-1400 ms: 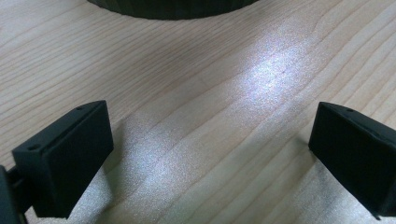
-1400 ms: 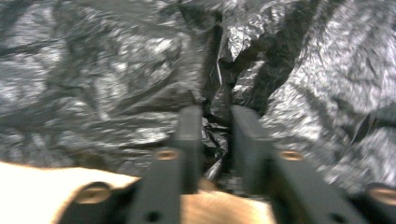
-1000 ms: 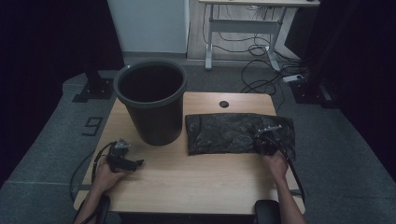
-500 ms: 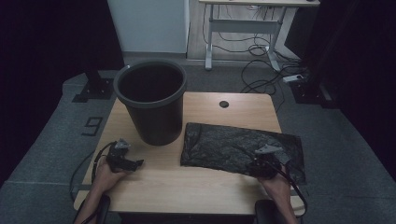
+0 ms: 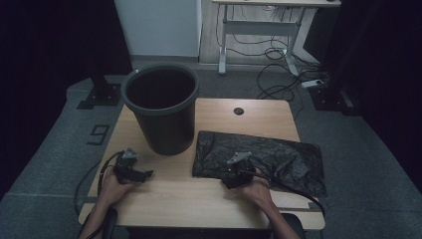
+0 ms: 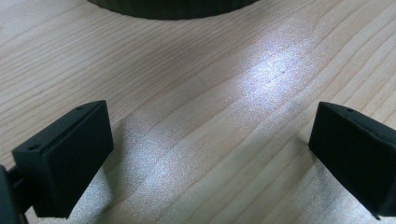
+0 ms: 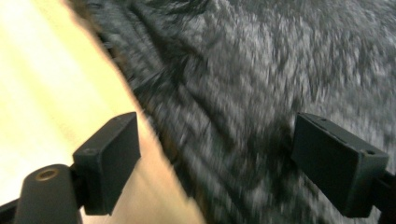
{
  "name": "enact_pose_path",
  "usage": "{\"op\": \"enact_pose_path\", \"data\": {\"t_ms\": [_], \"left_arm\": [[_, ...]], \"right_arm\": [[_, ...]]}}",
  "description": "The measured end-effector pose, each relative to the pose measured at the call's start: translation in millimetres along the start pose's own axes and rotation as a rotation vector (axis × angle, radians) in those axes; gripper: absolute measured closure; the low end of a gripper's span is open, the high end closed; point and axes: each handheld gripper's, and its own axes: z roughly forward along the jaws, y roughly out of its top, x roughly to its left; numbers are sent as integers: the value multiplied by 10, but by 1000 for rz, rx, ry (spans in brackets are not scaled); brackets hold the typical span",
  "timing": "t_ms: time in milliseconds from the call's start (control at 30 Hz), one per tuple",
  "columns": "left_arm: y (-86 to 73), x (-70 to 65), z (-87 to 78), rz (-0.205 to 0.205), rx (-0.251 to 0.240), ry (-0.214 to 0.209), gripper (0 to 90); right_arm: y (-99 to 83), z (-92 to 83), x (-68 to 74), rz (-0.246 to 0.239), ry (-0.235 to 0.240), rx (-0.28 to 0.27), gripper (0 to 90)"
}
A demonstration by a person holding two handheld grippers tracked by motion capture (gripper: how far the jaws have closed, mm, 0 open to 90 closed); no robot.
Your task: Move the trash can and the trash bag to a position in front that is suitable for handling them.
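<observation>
A black plastic bag [image 5: 278,158] lies spread flat on the right half of the wooden table [image 5: 189,194]. My right gripper [image 5: 230,175] hovers over the bag's near left part, a hand behind it. In the right gripper view its jaws stand wide apart [image 7: 215,163] above the crinkled bag [image 7: 243,70], close to the bag's edge on the wood [image 7: 42,93]. These jaws have just been opening, and nothing is pinched between them. My left gripper [image 5: 144,175] rests open near the table's front left. Its jaws [image 6: 205,154] frame bare wood, with the bin's base [image 6: 173,7] ahead.
A tall black bin [image 5: 160,107] stands upright at the table's back left, left of the bag. A round cable hole [image 5: 239,110] sits near the far edge. The bag's right end reaches past the table's right edge. A desk [image 5: 268,30] and cables [image 5: 278,79] are on the floor beyond.
The bag was drawn toward the near edge and spread wider. The right gripper then opened, let go of it, and slid left along its near side. The left gripper stayed still.
</observation>
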Motion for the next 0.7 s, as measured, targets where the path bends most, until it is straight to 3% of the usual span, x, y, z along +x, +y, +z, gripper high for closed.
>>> {"op": "enact_pose_path", "data": {"t_ms": [100, 167, 200, 333, 500, 600, 700], "left_arm": [[0, 0, 0, 0, 0, 0, 0], [0, 0, 0, 0, 0, 0, 0], [0, 0, 0, -1, 0, -1, 0], [1, 0, 1, 0, 0, -1, 0], [2, 0, 2, 0, 0, -2, 0], [1, -1, 1, 1, -1, -1, 0], [2, -1, 2, 0, -1, -2, 0]], "right_arm": [[119, 96, -59, 24, -29, -8, 199], [175, 169, -179, 69, -23, -19, 209], [214, 217, -280, 105, -36, -17, 201], [375, 346, -572, 150, -97, -5, 214], [568, 539, -933, 237, -136, -7, 216], [604, 493, -1030, 257, -127, -23, 199], [523, 267, -992, 217, -126, -32, 188]]}}
